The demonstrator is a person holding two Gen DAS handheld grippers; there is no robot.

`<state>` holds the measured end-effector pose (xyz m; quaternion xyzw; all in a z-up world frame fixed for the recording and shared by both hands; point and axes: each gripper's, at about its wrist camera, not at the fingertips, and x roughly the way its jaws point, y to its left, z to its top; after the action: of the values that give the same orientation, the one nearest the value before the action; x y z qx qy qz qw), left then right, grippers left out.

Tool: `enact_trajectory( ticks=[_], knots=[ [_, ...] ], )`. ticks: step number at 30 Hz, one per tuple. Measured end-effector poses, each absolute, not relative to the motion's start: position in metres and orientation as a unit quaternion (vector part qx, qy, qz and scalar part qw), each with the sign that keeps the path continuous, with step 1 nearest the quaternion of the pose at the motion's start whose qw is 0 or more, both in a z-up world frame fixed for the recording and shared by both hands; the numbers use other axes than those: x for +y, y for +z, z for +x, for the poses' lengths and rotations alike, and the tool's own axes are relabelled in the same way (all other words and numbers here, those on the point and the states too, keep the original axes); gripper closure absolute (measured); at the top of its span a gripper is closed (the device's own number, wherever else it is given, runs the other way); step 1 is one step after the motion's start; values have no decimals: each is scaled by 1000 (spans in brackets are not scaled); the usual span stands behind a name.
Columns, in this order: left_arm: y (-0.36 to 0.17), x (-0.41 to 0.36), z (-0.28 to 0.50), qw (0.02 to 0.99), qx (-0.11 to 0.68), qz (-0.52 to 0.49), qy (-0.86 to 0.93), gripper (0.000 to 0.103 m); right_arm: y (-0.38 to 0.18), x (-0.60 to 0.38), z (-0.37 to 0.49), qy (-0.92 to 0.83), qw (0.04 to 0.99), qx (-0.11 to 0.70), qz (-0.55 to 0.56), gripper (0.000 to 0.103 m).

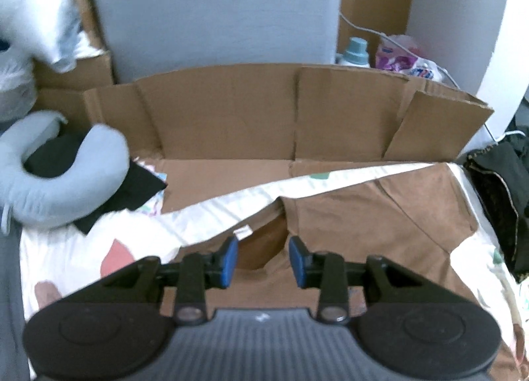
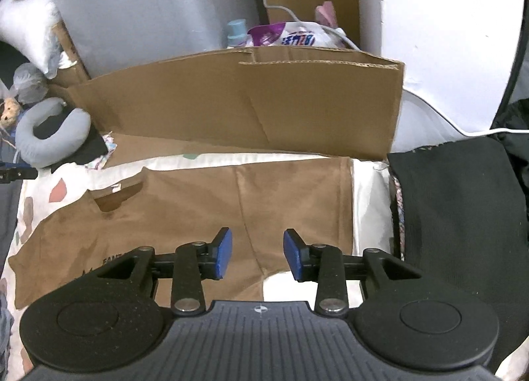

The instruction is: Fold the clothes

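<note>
Lying flat on the patterned bedsheet (image 2: 43,202), the brown T-shirt (image 2: 205,202) looks partly folded, one side turned in along a straight edge, collar end still rumpled. Both the left gripper (image 1: 263,262) and right gripper (image 2: 257,253) hover above it, jaws parted, holding nothing. More folds remain; dark clothes (image 2: 456,215) wait beside it.

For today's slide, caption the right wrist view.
Right gripper, jaws open and empty, above a brown garment spread on the patterned sheet.
</note>
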<state>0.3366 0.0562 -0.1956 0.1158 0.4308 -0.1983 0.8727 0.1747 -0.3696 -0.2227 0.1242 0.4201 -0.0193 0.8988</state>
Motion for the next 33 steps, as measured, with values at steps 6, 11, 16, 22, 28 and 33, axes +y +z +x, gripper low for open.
enact_trajectory(
  ticks=[6, 11, 16, 22, 28, 33],
  knots=[
    [-206, 72, 336, 881, 426, 99, -180, 47, -237, -363, 197, 2, 895, 432, 111, 59],
    [-231, 63, 349, 881, 427, 89, -185, 47, -266, -361, 224, -9, 898, 427, 107, 59],
    [-270, 41, 370, 879, 422, 86, -206, 47, -299, -355, 260, -11, 901, 423, 94, 60],
    [-314, 18, 393, 875, 422, 72, -229, 47, -338, -345, 303, -4, 901, 426, 84, 66],
    [-342, -2, 419, 869, 427, 56, -243, 48, -366, -331, 337, 4, 901, 427, 76, 71],
    [-364, -10, 439, 867, 438, 29, -235, 48, -385, -324, 362, 11, 901, 423, 98, 72]
  ],
)
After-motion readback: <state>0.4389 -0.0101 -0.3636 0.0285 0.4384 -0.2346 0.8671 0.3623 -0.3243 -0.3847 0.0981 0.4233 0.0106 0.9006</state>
